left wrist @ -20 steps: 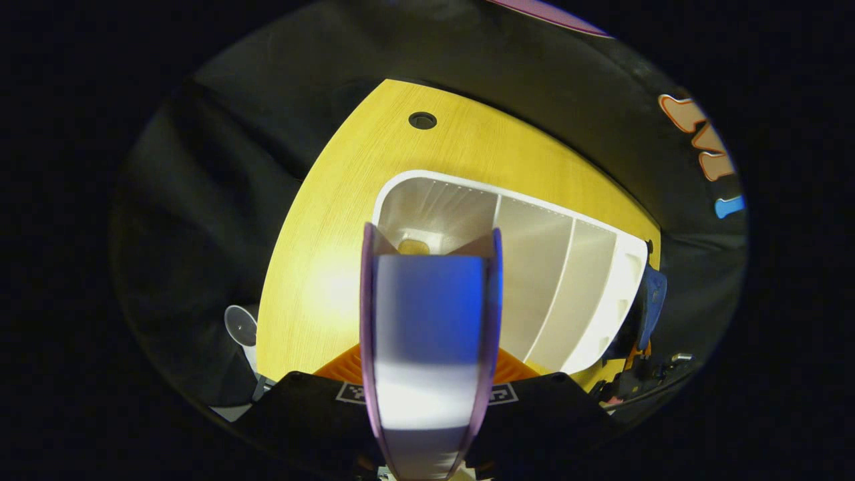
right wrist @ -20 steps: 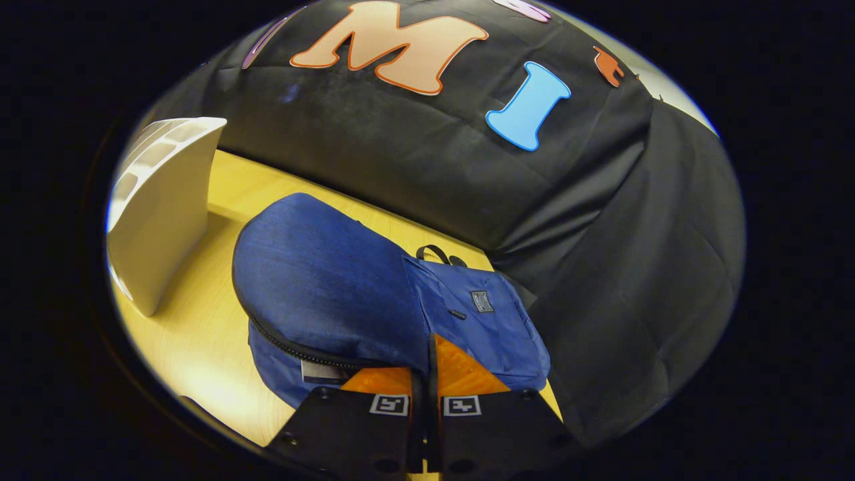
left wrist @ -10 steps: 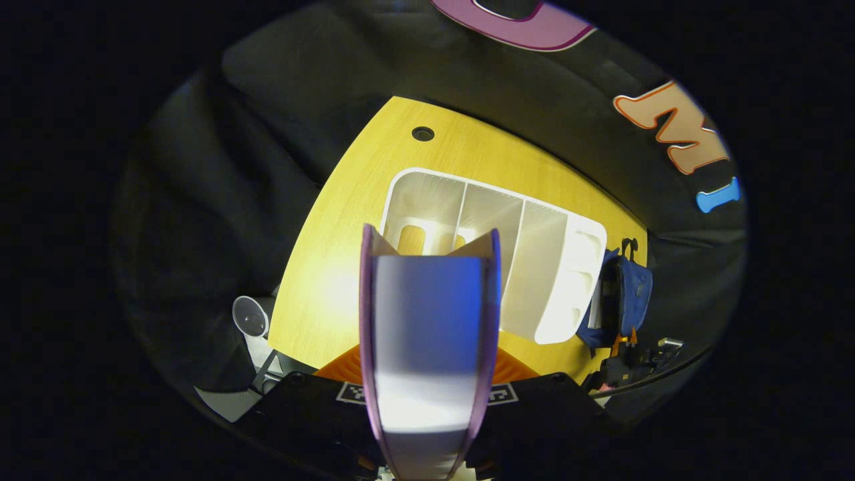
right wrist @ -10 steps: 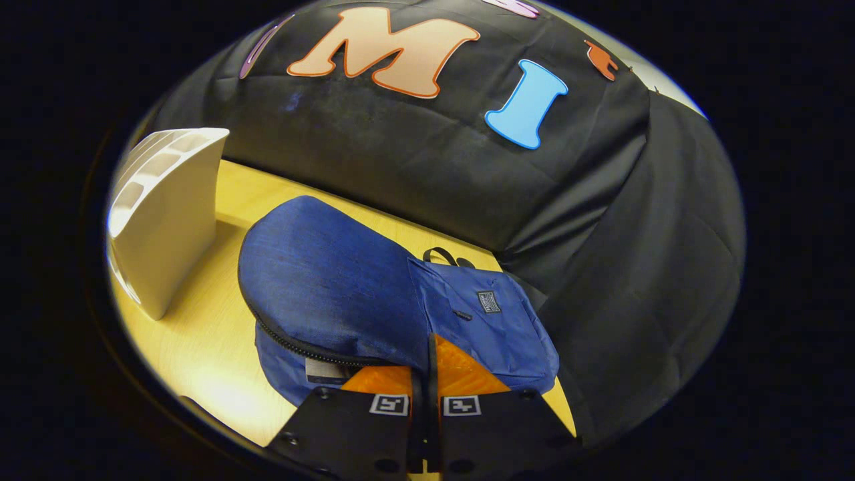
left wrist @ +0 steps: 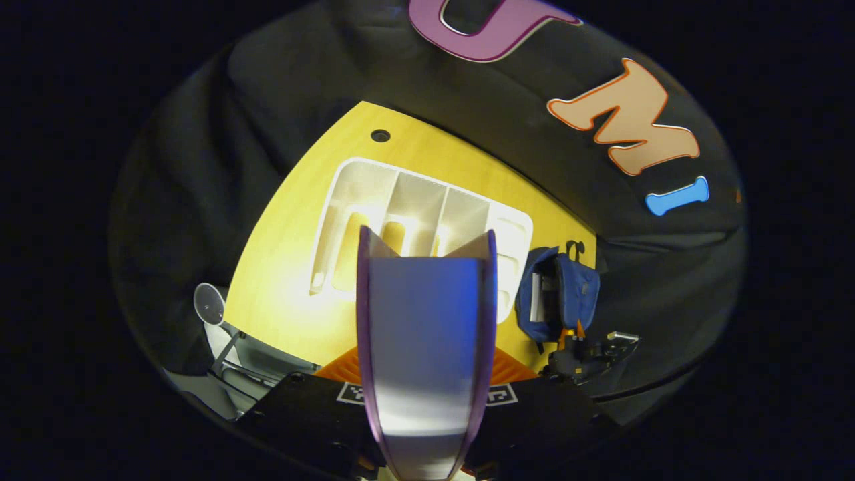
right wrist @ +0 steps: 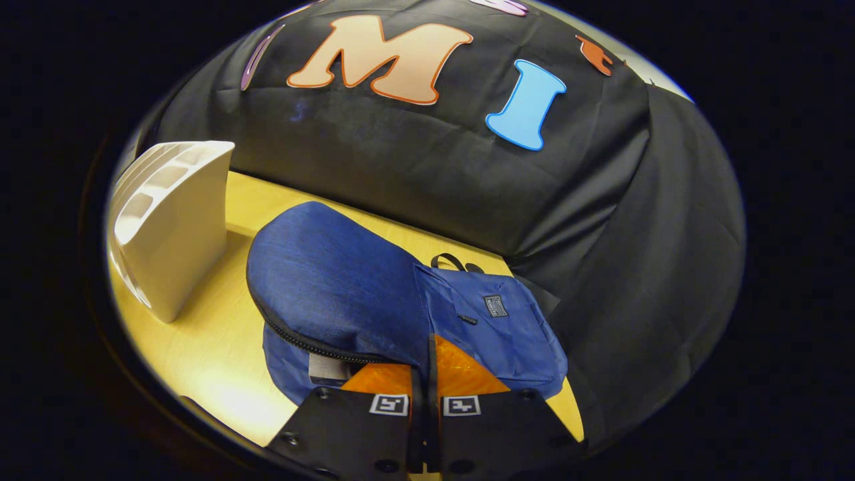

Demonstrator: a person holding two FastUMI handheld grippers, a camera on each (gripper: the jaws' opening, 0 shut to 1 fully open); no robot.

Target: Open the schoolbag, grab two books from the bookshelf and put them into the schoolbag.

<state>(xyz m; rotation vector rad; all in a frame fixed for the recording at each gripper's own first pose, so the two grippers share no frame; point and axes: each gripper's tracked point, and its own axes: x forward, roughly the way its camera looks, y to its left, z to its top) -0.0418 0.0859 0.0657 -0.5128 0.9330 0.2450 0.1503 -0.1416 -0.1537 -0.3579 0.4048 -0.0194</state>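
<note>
My left gripper (left wrist: pixel 427 364) is shut on a book (left wrist: pixel 426 334) with purple covers, held upright above the table with its page edge facing me. Beyond it stands the white bookshelf (left wrist: pixel 374 207), its slots open toward me. Right of the shelf lies the blue schoolbag (left wrist: pixel 564 297), unzipped. My right gripper (right wrist: pixel 427 374) is shut on the schoolbag's flap (right wrist: pixel 334 294) and holds it lifted. Under the flap a pale edge (right wrist: pixel 322 368) shows inside the schoolbag. The bookshelf (right wrist: pixel 170 230) stands to the left of the bag.
The yellow wooden table (left wrist: pixel 280 267) has a round cable hole (left wrist: pixel 380 135) near its far corner. Black cloth walls close in behind and to the right. A pale round object on a stand (left wrist: pixel 208 306) sits off the table's near left edge.
My left gripper has pulled up and back from the shelf with the book; the shelf looks smaller and the bag has come into view. The right gripper has barely moved.
</note>
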